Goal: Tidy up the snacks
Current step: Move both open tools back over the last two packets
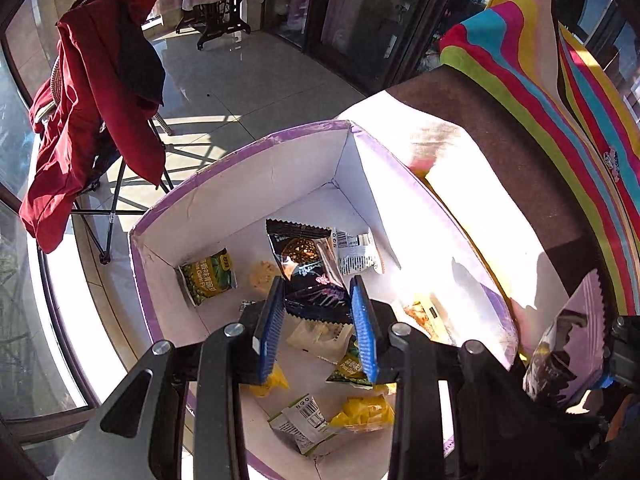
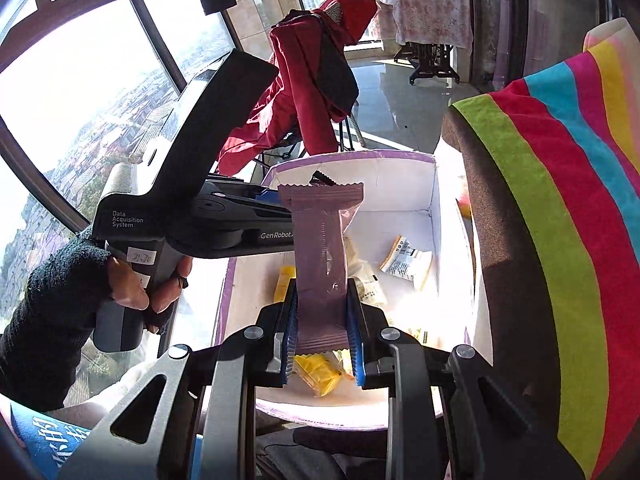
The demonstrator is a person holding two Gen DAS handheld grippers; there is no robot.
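Note:
A white box with a purple rim (image 1: 248, 152) (image 2: 400, 184) holds several snack packets. My left gripper (image 1: 318, 300) hangs over the box, shut on a black snack packet (image 1: 308, 264) that stands up between its blue pads. A green pea packet (image 1: 208, 276) lies in the box's left corner and a white packet (image 1: 358, 254) at the back. My right gripper (image 2: 322, 332) is shut on a long purple snack packet (image 2: 320, 248) held upright above the box's near edge. Yellow packets (image 2: 316, 372) lie beneath it. The purple packet (image 1: 572, 340) also shows at the right of the left wrist view.
A rainbow-striped towel (image 2: 560, 208) drapes over a dark seat back right of the box. A red jacket (image 1: 80, 120) hangs on a folding chair beyond the box. Large windows (image 2: 80, 92) line the left. A hand in a black sleeve (image 2: 52, 312) grips the left tool.

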